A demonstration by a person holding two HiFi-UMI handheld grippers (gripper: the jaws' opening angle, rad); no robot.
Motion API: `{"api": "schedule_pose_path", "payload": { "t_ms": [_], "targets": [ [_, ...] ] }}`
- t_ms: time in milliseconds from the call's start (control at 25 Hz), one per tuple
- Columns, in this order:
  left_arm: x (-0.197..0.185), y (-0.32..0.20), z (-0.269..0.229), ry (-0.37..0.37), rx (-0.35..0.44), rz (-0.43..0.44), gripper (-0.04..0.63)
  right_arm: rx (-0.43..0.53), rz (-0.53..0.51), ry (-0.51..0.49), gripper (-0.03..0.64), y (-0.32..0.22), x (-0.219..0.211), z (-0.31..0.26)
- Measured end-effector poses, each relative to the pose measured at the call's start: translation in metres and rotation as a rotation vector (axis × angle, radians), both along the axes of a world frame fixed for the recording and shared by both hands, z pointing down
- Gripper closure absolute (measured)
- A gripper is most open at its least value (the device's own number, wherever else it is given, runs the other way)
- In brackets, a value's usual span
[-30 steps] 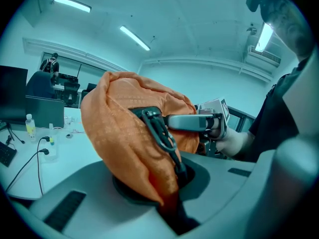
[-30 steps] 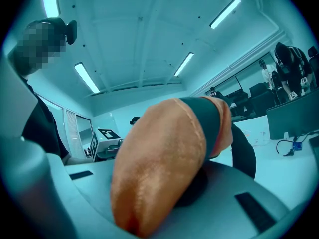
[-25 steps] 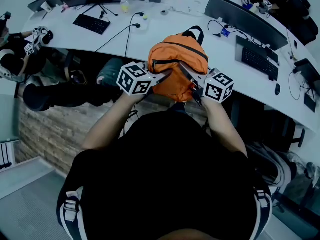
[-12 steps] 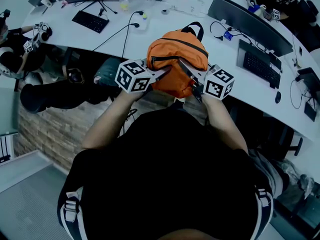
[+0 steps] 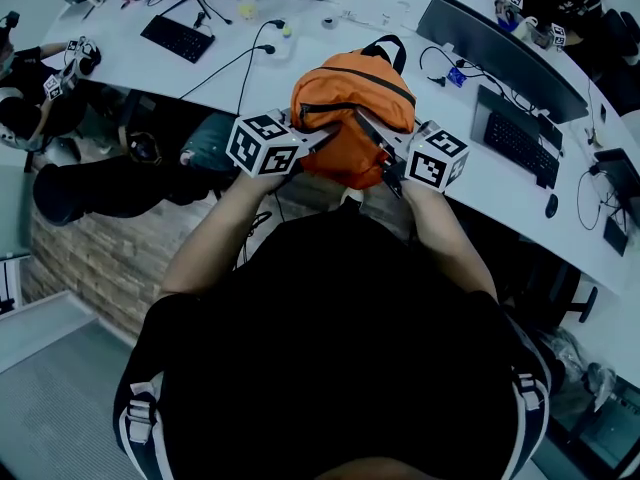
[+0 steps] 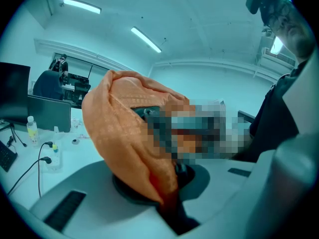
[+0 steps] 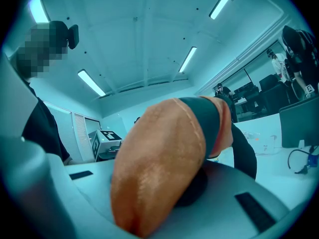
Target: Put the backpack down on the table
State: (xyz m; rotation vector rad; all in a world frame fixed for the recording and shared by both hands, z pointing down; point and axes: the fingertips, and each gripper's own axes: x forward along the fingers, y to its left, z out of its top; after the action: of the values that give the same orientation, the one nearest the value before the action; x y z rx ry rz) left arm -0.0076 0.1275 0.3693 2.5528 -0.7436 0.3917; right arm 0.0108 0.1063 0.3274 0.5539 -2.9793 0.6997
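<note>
An orange backpack [image 5: 350, 108] with black trim and a black top loop hangs between my two grippers, over the near edge of the curved white table [image 5: 200, 73]. My left gripper [image 5: 325, 140] is shut on the bag's left side, and its orange fabric [image 6: 129, 133] bunches between the jaws of that gripper [image 6: 169, 203]. From the right, my right gripper [image 5: 368, 128] is shut on the bag's other side; a fold of orange cloth [image 7: 164, 163] fills its own view, pinched in the gripper [image 7: 144, 223]. I cannot tell whether the bag's underside touches the table.
On the table lie a keyboard [image 5: 175, 38] at the left, a second keyboard [image 5: 515, 140] and a dark monitor [image 5: 500, 43] at the right, a mouse [image 5: 550, 205], cables and a small bottle [image 5: 245, 6]. A dark chair [image 5: 90, 188] stands below the table's edge at the left.
Both grippers have carried the backpack forward, up in the head view, so more of it now lies over the table. Both grips are unchanged.
</note>
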Motion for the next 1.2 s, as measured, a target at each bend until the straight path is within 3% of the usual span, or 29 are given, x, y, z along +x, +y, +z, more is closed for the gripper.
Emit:
{"api": "schedule_pose_path", "payload": {
  "t_ms": [1200],
  "targets": [
    [0.02, -0.095, 0.031, 0.003, -0.069, -0.071, 0.543, -0.06, -0.061, -0.011, 0.575, -0.097, 0.019, 0.031]
  ]
}}
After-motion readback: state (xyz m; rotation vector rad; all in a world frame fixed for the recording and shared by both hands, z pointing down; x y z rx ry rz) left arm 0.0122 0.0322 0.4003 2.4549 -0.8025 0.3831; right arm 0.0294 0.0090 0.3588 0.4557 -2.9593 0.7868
